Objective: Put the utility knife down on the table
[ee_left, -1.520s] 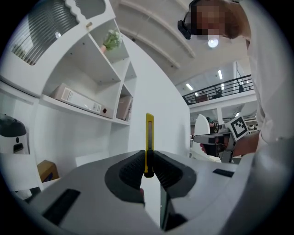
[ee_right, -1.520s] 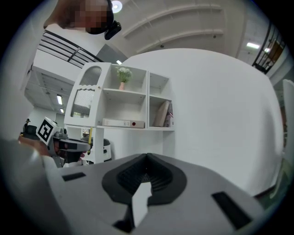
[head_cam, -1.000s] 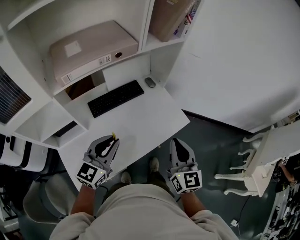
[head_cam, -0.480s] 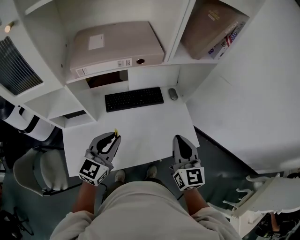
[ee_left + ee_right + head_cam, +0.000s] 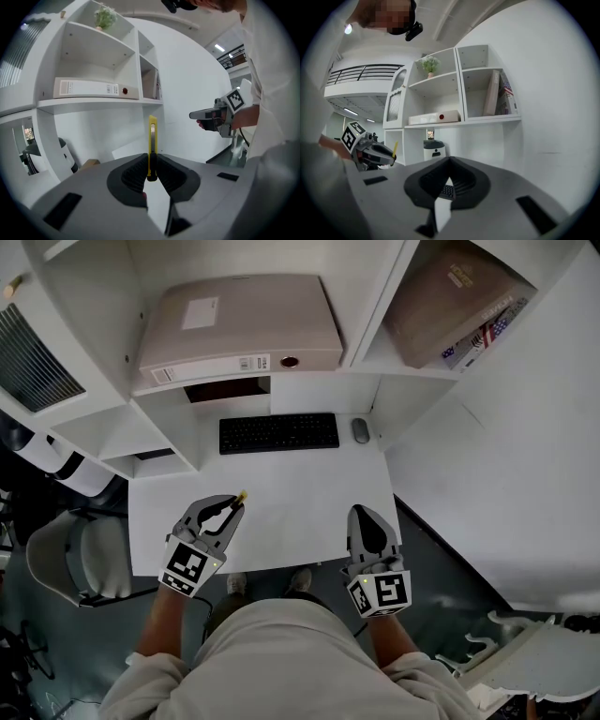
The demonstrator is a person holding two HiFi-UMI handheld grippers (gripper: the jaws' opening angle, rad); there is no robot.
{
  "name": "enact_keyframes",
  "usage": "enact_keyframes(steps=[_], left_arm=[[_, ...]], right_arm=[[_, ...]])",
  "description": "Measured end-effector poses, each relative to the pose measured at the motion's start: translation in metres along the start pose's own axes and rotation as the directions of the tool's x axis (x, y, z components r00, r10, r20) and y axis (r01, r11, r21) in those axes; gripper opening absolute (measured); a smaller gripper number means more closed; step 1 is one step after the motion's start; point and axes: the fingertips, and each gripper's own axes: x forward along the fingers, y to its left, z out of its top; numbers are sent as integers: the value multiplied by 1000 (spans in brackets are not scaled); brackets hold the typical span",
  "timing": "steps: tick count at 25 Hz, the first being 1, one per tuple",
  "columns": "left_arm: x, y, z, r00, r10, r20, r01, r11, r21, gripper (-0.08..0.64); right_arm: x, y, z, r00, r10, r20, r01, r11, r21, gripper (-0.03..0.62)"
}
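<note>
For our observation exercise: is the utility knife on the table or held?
Held: jaws of the left gripper clamp the utility knife above the table.

The utility knife point(image 5: 152, 140) has a smooth, glossy yellow plastic body with a dull metal strip down its face. The left gripper point(image 5: 151, 159) and right gripper point(image 5: 449, 164) have matt grey plastic shells; their pads point(image 5: 133, 174) are black, ribbed and rubbery-looking. The table point(image 5: 309, 507) is smooth white board with a soft sheen. At its back edge the keyboard point(image 5: 278, 433) is matt black plastic. The person's clothing point(image 5: 291, 657) is plain beige cloth
</note>
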Motion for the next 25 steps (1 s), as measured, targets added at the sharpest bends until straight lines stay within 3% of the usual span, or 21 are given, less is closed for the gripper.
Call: enact_keyframes(steps=[7, 12, 17, 25], left_arm=[[43, -16, -28, 984, -99, -147, 114, 988, 100, 54], [73, -32, -49, 952, -162, -259, 208, 965, 162, 54], [99, -46, -82, 900, -211, -383, 299, 936, 187, 54], [130, -66, -143, 794, -257, -551, 418, 889, 186, 54]], right_arm=[[-1, -14, -16, 999, -25, -24, 26, 999, 29, 3], [-6, -27, -25, 998, -46, -42, 48, 998, 36, 3], [-6, -36, -32, 997, -57, -53, 60, 997, 47, 3], [-10, -50, -40, 995, -78, -69, 82, 995, 58, 3]])
